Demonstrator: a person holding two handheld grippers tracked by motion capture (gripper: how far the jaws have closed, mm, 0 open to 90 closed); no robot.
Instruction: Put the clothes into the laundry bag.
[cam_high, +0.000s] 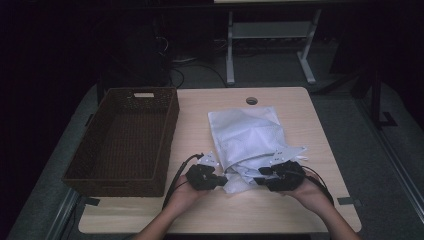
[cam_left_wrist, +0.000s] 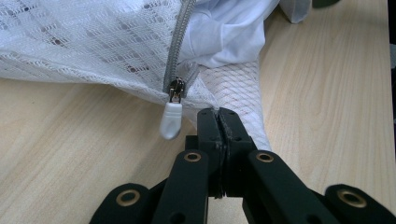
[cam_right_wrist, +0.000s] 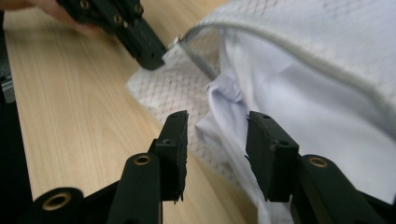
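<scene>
Low on the bench (cam_high: 300, 210), my left tongs (cam_left_wrist: 218, 122) pinch the mesh bag (cam_high: 247, 132) corner while my right tongs (cam_right_wrist: 217, 135) gape (nearer) around white cloth (cam_right_wrist: 299, 98) spilling toward them.

Left gripper (cam_high: 218, 179) low near table's near edge, jaws pressed together, tips pointing right. Right gripper (cam_high: 263, 176) just right of it, jaws parted, tips pointing left. Both forearms enter from the near side

A brown wicker basket (cam_high: 122, 140) sits on the wooden table (cam_high: 200, 125), left side, beside a cable hole (cam_high: 251, 100)
</scene>
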